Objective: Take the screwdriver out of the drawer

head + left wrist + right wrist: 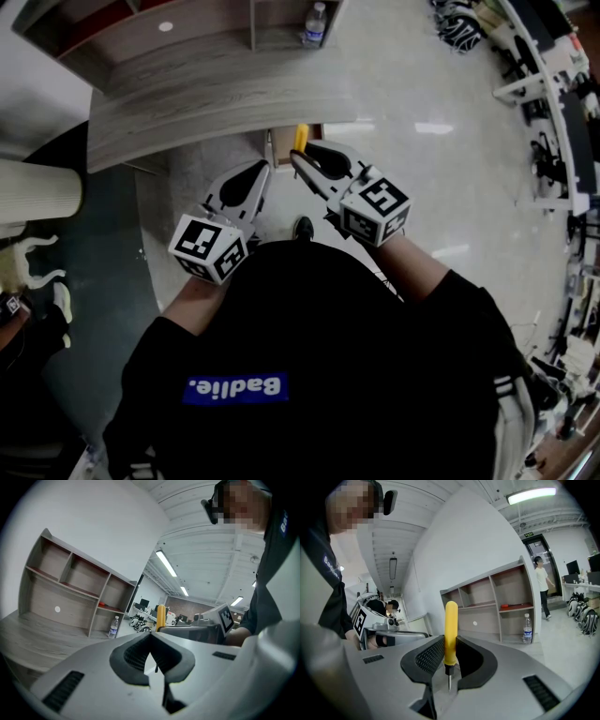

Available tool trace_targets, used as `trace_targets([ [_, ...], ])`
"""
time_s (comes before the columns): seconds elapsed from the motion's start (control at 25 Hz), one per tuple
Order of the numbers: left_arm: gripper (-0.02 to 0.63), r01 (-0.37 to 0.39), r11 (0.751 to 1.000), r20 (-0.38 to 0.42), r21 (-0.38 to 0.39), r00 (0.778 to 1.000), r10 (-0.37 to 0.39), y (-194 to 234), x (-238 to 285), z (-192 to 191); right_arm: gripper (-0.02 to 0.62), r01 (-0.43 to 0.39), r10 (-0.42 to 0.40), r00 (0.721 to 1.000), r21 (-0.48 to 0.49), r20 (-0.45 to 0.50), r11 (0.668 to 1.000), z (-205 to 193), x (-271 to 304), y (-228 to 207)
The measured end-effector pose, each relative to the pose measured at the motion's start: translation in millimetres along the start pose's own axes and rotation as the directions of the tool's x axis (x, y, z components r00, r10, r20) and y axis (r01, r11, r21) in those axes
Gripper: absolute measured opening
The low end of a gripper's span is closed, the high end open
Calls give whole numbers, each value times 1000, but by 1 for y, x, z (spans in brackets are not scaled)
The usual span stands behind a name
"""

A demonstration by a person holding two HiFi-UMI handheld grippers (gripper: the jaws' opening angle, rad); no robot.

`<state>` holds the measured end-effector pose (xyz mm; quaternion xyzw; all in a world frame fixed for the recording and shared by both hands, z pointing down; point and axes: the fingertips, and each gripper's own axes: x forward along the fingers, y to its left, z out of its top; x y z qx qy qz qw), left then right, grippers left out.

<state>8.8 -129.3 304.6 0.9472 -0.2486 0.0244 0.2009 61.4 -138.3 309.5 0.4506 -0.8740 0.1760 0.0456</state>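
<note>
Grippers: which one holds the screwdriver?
The right gripper: its jaws clamp the yellow-handled screwdriver. The left gripper is shut, nothing between its jaws.

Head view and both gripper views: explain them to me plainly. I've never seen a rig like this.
No robot: a person holds a two-jaw gripper in each hand. One picture comes from a camera on the person's head, looking down; the others from cameras riding on each gripper. The right gripper is clamped on a yellow-handled screwdriver. The left gripper is shut and empty. Ahead is a curved wooden desk carrying a shelf unit and a water bottle.
</note>
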Motion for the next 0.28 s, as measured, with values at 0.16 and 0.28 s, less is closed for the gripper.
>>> trace_targets([
  [0.16,-3,1,1000,2,-8,1000,-1,0,-3,1,97,1,-1,1000,2,1,1000,-1,2,3],
  [0.28,-4,2,1000,4,-13,1000,-2,4,-11,1,97,2,-2,1000,11,0,1000,-3,8,10],
])
